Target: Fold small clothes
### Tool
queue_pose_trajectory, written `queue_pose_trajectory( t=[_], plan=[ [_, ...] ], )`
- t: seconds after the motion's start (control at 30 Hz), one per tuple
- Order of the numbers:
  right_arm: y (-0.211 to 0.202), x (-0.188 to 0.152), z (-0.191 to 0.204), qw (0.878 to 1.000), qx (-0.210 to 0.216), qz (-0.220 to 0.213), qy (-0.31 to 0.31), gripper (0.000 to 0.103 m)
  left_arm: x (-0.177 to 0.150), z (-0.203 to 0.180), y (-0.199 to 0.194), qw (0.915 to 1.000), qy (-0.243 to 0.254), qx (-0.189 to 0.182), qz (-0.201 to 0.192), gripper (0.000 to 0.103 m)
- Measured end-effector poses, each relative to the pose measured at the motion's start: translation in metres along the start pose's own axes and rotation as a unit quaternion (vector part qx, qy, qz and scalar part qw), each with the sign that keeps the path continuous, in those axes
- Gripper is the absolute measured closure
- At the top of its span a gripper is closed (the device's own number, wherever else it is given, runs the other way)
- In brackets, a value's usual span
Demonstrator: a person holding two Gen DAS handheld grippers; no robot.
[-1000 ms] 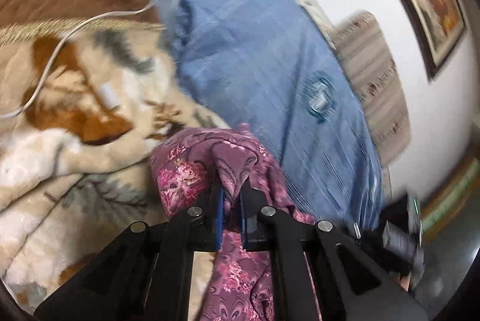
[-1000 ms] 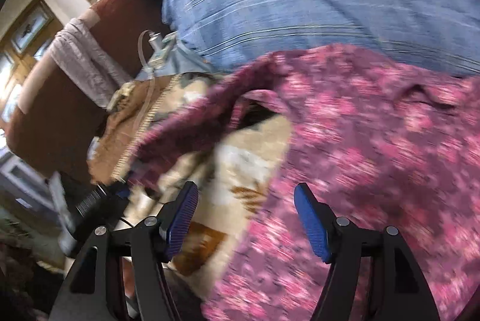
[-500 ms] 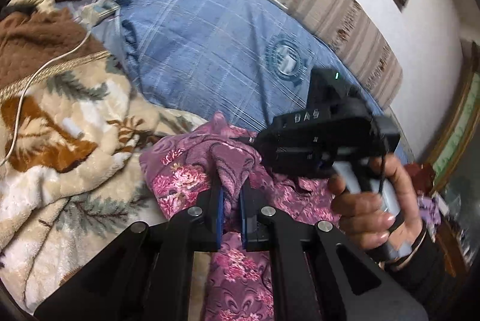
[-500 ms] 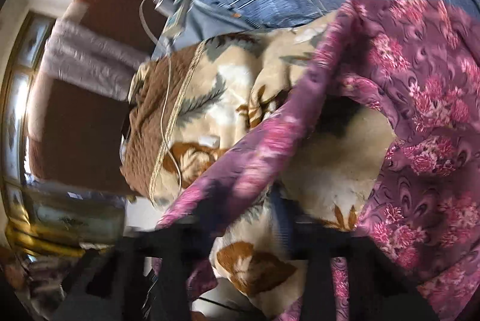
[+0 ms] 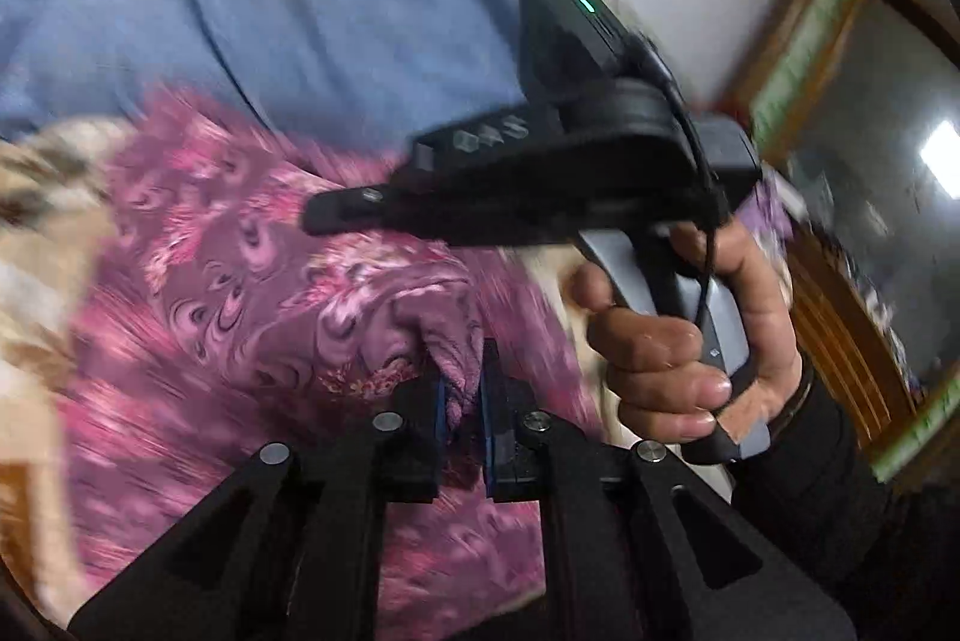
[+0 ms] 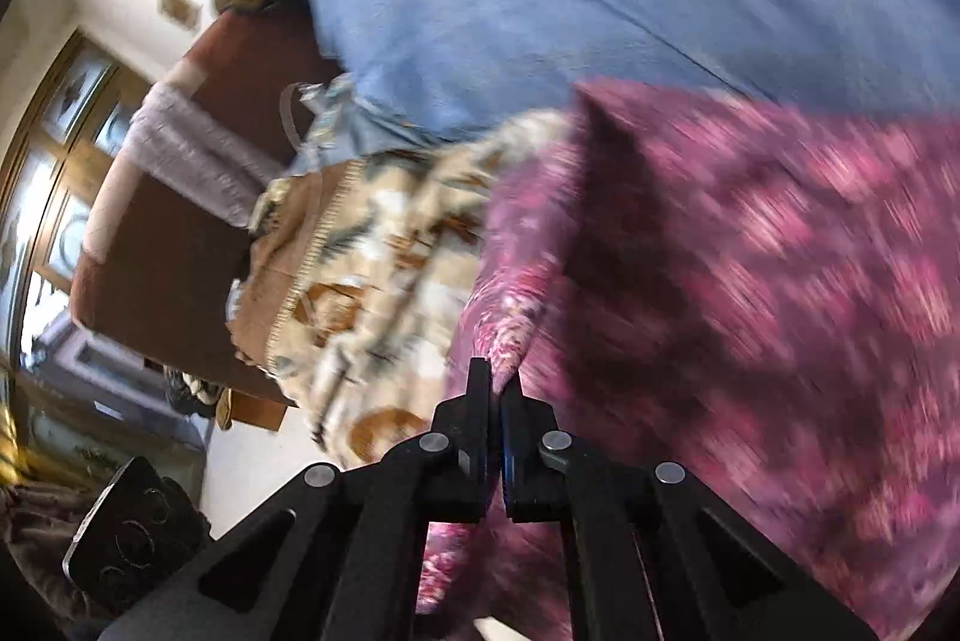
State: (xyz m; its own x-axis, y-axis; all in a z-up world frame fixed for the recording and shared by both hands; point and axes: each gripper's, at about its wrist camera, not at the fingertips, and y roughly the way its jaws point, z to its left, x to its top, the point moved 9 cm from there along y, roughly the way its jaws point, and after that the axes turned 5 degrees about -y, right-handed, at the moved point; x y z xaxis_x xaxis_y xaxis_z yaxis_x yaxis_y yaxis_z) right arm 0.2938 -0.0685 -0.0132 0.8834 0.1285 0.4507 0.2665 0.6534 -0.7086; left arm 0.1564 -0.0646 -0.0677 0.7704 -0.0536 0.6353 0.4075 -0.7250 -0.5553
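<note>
Purple floral garment [image 5: 252, 281] is lying spread over the tan patterned blanket [image 6: 372, 281], just ahead of both claws, blue sheet [image 5: 300, 41] beyond it. Fabric is motion-blurred; its long axis can't be told. Left gripper [image 5: 462, 401] is pinching a bunched fold, jaws nearly closed on cloth. Right gripper [image 6: 495, 389] is clamping an edge fold, jaws almost touching. No containers are showing. Right hand [image 5: 690, 341] is gripping its handle, right of the left claw.

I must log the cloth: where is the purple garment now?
The garment is pinched by both grippers, left and right, and hangs over the beige blanket, below the blue sheet.
</note>
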Motion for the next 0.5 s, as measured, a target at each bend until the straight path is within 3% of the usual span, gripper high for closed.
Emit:
queue_pose_trajectory(
  t=[0.1,0.17,0.23,0.27,0.3,0.33,0.4,0.5],
  plan=[
    [0.011,-0.032,-0.056,0.999,-0.019,0.011,0.039,0.099,-0.031,-0.006,0.035,0.9975,-0.013,-0.035,0.060,0.090],
    [0.027,-0.049,-0.096,0.997,-0.029,0.021,0.063,0.094,-0.036,-0.011,0.030,0.9967,-0.008,-0.055,0.059,0.087],
    [0.029,-0.058,-0.124,0.994,-0.062,0.015,0.085,0.092,-0.028,-0.008,0.005,0.9990,0.009,-0.039,0.023,0.060],
    [0.019,-0.062,-0.135,0.993,-0.066,-0.003,0.101,0.091,-0.023,-0.004,-0.007,0.9996,0.011,-0.025,0.001,0.041],
    [0.009,-0.065,-0.137,0.992,-0.055,-0.020,0.110,0.082,-0.019,0.004,-0.021,0.9997,0.007,-0.010,-0.020,0.037],
    [-0.005,-0.070,-0.136,0.992,-0.042,-0.040,0.115,0.062,-0.015,0.014,-0.032,0.9995,-0.004,0.000,-0.032,0.037],
    [-0.034,-0.085,-0.131,0.991,-0.045,-0.080,0.102,0.036,-0.009,0.036,-0.045,0.9987,-0.033,0.011,-0.037,0.037],
    [-0.046,-0.113,-0.123,0.991,-0.037,-0.095,0.092,0.036,0.004,0.081,-0.055,0.9924,-0.102,0.043,-0.053,0.037]
  ],
)
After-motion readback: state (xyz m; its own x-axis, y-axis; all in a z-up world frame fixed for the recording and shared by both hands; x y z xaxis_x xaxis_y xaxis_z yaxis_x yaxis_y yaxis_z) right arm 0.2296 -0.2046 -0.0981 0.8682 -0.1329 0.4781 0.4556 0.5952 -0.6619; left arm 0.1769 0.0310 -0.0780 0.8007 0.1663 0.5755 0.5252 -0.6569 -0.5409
